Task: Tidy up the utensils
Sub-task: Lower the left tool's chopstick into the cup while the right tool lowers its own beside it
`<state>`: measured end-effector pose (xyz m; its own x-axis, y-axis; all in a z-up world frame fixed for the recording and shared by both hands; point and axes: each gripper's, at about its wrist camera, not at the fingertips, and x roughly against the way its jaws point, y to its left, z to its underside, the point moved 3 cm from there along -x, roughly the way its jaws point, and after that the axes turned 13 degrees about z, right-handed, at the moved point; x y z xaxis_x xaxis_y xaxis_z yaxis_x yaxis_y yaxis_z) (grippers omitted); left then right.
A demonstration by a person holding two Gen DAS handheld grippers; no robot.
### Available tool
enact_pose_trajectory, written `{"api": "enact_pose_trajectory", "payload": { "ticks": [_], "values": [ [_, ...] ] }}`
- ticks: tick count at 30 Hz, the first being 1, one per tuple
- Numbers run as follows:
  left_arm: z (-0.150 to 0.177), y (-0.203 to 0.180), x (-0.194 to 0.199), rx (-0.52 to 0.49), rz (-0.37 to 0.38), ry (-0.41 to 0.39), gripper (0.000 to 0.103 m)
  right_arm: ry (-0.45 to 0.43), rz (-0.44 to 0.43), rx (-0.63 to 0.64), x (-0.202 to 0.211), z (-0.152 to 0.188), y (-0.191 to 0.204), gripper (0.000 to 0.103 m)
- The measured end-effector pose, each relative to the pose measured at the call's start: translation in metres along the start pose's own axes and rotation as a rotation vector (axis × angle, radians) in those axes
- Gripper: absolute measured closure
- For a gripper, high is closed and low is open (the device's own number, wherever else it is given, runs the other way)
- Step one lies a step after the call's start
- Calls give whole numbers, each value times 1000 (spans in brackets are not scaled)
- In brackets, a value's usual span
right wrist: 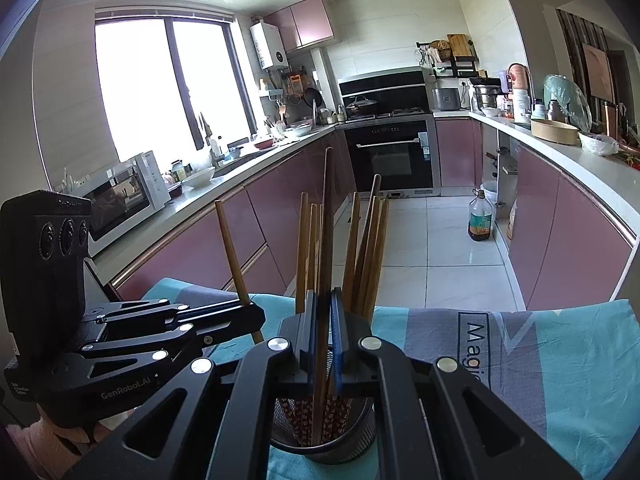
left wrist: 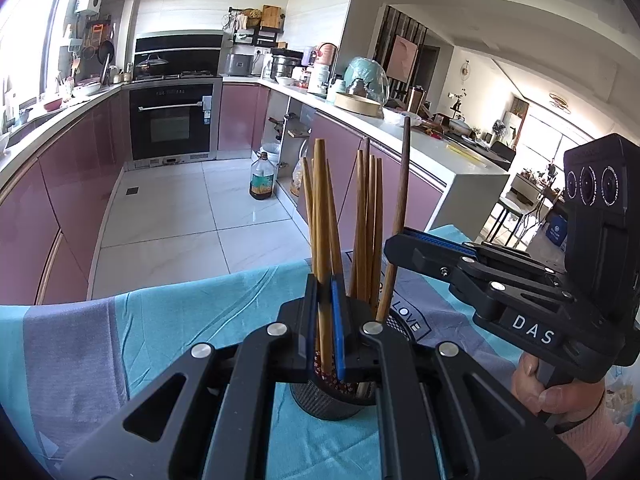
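A black mesh utensil cup (left wrist: 320,402) stands on a blue and grey cloth (left wrist: 180,320) and holds several wooden chopsticks (left wrist: 370,224). My left gripper (left wrist: 325,304) is shut on a light wooden chopstick (left wrist: 321,208), upright over the cup. My right gripper (left wrist: 396,242) comes in from the right, shut on a darker chopstick (left wrist: 403,184) whose lower end is in the cup. In the right wrist view the right gripper (right wrist: 323,312) clamps the dark chopstick (right wrist: 327,216) above the cup (right wrist: 324,440). The left gripper (right wrist: 252,314) holds its chopstick (right wrist: 232,252) at the left.
The cloth-covered table (right wrist: 560,360) fronts a kitchen with pink cabinets (right wrist: 560,232), an oven (right wrist: 390,156) and a tiled floor (left wrist: 180,220). An oil bottle (left wrist: 262,176) stands on the floor. A microwave (right wrist: 120,196) sits on the left counter.
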<state>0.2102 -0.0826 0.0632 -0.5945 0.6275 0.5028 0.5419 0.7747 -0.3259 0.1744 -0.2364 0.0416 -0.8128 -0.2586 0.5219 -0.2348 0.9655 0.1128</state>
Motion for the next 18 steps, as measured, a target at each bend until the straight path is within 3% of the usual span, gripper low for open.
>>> {"api": "enact_pose_trajectory", "payload": {
  "ticks": [18],
  "values": [
    [16,20,-23,18,-11,28,93,20,-1,-37,-4,3,-5,95]
  ]
}}
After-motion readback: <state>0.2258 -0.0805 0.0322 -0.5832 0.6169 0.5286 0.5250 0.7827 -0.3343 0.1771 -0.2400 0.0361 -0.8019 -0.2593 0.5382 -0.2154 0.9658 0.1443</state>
